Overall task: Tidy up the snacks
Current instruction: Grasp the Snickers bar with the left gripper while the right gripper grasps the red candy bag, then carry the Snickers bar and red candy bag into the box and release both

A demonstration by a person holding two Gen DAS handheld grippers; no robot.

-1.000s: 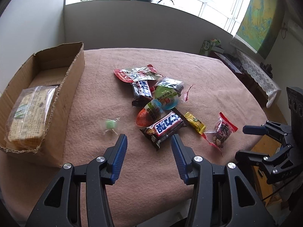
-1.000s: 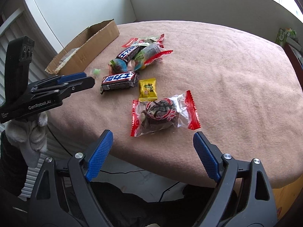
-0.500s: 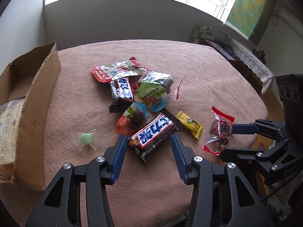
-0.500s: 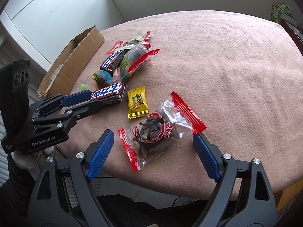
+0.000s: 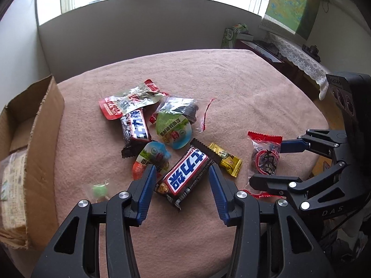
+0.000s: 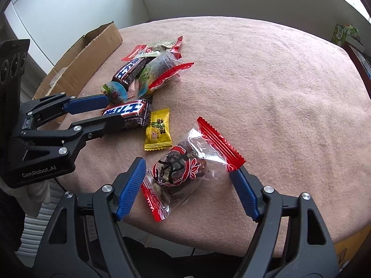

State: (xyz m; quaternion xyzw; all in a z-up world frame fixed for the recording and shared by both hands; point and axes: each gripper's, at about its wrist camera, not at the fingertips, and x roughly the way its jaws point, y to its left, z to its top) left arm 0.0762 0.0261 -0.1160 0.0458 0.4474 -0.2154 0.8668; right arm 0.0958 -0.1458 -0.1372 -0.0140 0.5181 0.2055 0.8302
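Several snacks lie on a pink tablecloth [image 5: 243,88]. My left gripper [image 5: 182,173] is open, its fingers on either side of the near Snickers bar [image 5: 185,173], which also shows in the right wrist view [image 6: 127,113]. My right gripper [image 6: 189,170] is open around a clear red-ended bag of dark fruit [image 6: 183,169], also seen in the left wrist view [image 5: 265,156]. A yellow candy [image 5: 226,158] lies between the two. A second Snickers bar [image 5: 135,128], jelly cups [image 5: 174,127] and a red-and-silver packet [image 5: 128,99] lie behind.
An open cardboard box [image 5: 34,153] holding a wrapped cracker pack [image 5: 10,197] stands at the table's left edge. A small green candy [image 5: 98,190] lies near it. The near table edge runs just under both grippers. A side table [image 5: 278,48] stands beyond the far right.
Both grippers have moved forward and down. The left fingers now flank the near Snickers bar. The right fingers now flank the dark fruit bag. No snack has moved.
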